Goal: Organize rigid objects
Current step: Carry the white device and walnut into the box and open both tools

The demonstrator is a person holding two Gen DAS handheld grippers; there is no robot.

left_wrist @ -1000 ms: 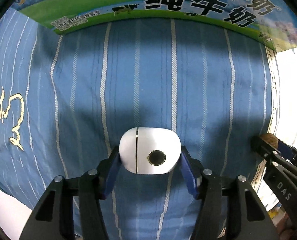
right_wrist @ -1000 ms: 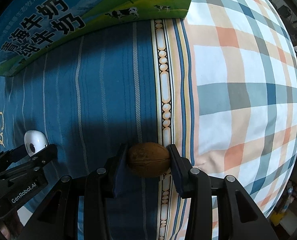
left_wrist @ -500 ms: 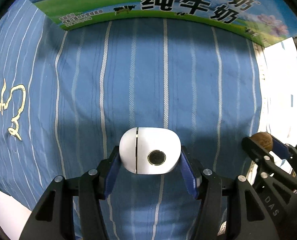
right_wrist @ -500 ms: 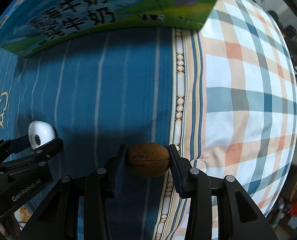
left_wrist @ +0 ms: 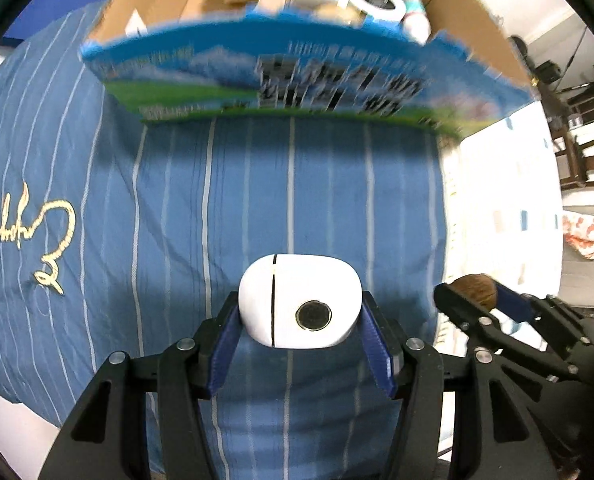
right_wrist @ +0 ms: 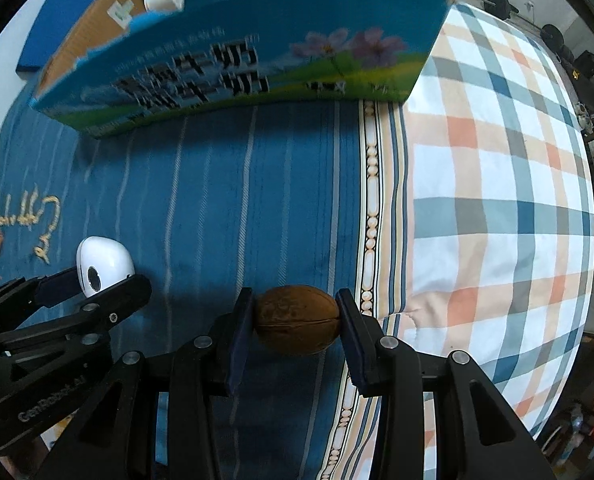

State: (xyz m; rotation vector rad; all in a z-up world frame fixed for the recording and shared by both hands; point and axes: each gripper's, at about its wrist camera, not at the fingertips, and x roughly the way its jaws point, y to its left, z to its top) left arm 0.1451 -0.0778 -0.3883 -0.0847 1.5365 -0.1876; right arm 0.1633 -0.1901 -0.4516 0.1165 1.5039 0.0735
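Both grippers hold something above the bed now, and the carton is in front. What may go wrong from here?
1. The walnut is round and pinched only at its two ends by the right gripper; it may slip out and roll on the blue striped cloth.
2. The white earbud case is smooth and glossy, so the left gripper may lose it.
3. The milk carton has a tall front wall; a low carry may hit it.

Glossy white rounded case (left_wrist: 300, 301) with dark round button and thin seam, pinched sideways between blue pads, brown walnut (right_wrist: 297, 319) clamped likewise, both above the blue striped bedspread (right_wrist: 225, 200)
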